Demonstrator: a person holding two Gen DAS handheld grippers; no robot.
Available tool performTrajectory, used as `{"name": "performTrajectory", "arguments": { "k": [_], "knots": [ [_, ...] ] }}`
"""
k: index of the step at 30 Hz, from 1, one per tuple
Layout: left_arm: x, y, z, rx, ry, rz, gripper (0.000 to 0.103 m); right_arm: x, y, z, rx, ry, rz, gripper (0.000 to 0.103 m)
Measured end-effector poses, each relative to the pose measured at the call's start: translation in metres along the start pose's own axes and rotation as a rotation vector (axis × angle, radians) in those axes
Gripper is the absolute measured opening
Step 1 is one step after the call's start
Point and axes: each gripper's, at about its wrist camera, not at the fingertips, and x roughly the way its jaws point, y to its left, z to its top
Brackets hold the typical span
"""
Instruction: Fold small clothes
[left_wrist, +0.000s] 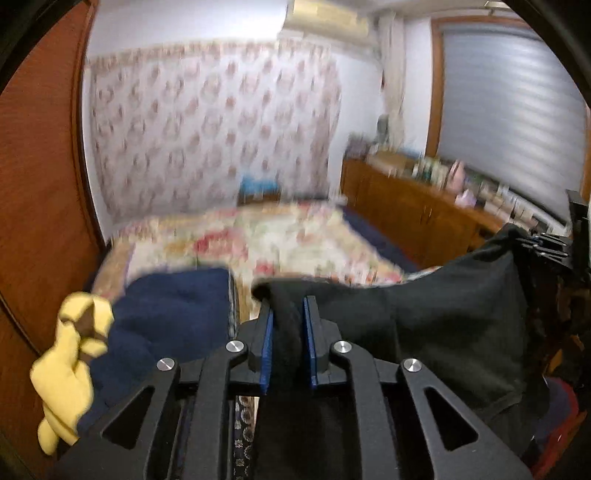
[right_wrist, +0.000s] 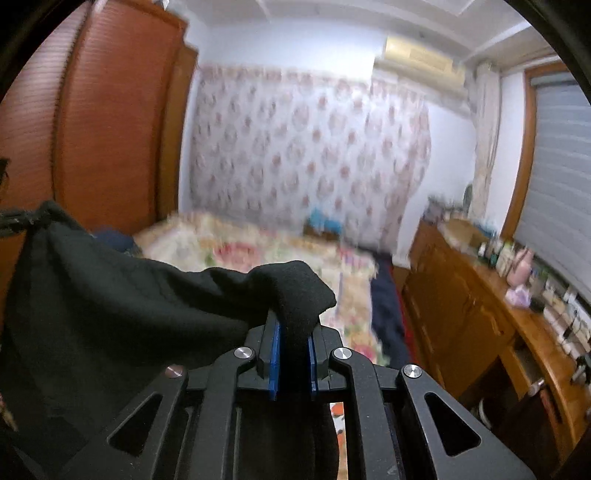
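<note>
Below, a flowered bed waits; a black garment hangs stretched between the left claw and right claw, each clamped on a corner, its long edge running claw to claw.

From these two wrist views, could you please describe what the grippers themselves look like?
Both look alike. The left gripper and the right gripper are matte black, with angular linkage arms cut with triangular openings and pinned by round silver bolts. The jaws carry flat blue pads on their inner faces. No cables, markings or sleeves show.
</note>
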Motion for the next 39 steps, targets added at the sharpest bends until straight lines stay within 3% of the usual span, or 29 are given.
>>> {"name": "performTrajectory", "arguments": {
  "k": [1, 2, 3, 4, 6, 8, 14, 17, 21, 23, 28, 33, 39],
  "knots": [
    [0.007, 0.002, -0.007, -0.002, 0.022, -0.003, 0.024, 0.018, 0.003, -0.003, 0.019, 0.056, -0.013, 0.023],
    [0.008, 0.003, -0.015, -0.005, 0.031, -0.002, 0.040, 0.033, 0.004, -0.009, 0.034, 0.097, -0.020, 0.029],
    [0.007, 0.003, -0.022, -0.008, 0.033, -0.008, 0.049, 0.041, 0.006, -0.015, 0.041, 0.118, -0.021, 0.029],
    [0.004, 0.002, -0.029, -0.006, 0.041, -0.019, 0.054, 0.044, 0.008, -0.022, 0.048, 0.124, -0.013, 0.029],
    [-0.003, 0.002, -0.041, -0.001, 0.056, -0.025, 0.081, 0.040, 0.012, -0.031, 0.063, 0.130, 0.017, 0.040],
    [-0.013, 0.000, -0.053, 0.000, 0.064, -0.027, 0.082, 0.030, 0.009, -0.039, 0.072, 0.130, 0.030, 0.045],
    [-0.024, -0.001, -0.091, 0.001, 0.119, -0.039, 0.082, -0.003, -0.026, -0.075, 0.119, 0.145, 0.101, 0.046],
    [-0.011, 0.000, -0.100, 0.016, 0.154, -0.017, 0.082, 0.007, -0.048, -0.084, 0.123, 0.180, 0.096, 0.046],
    [0.002, 0.004, -0.105, 0.010, 0.184, -0.011, 0.082, 0.024, -0.062, -0.081, 0.140, 0.233, 0.111, 0.061],
    [0.001, 0.000, -0.108, 0.022, 0.185, -0.003, 0.082, 0.028, -0.064, -0.078, 0.148, 0.250, 0.080, 0.061],
    [-0.016, -0.009, -0.126, 0.034, 0.209, -0.002, 0.082, 0.011, -0.048, -0.079, 0.164, 0.256, 0.138, 0.061],
    [-0.040, -0.013, -0.154, 0.004, 0.211, -0.034, 0.081, -0.020, -0.035, -0.106, 0.141, 0.265, 0.201, 0.060],
    [-0.038, -0.007, -0.179, -0.030, 0.284, -0.013, 0.055, -0.041, -0.036, -0.128, 0.141, 0.282, 0.200, 0.059]
  ]
}}
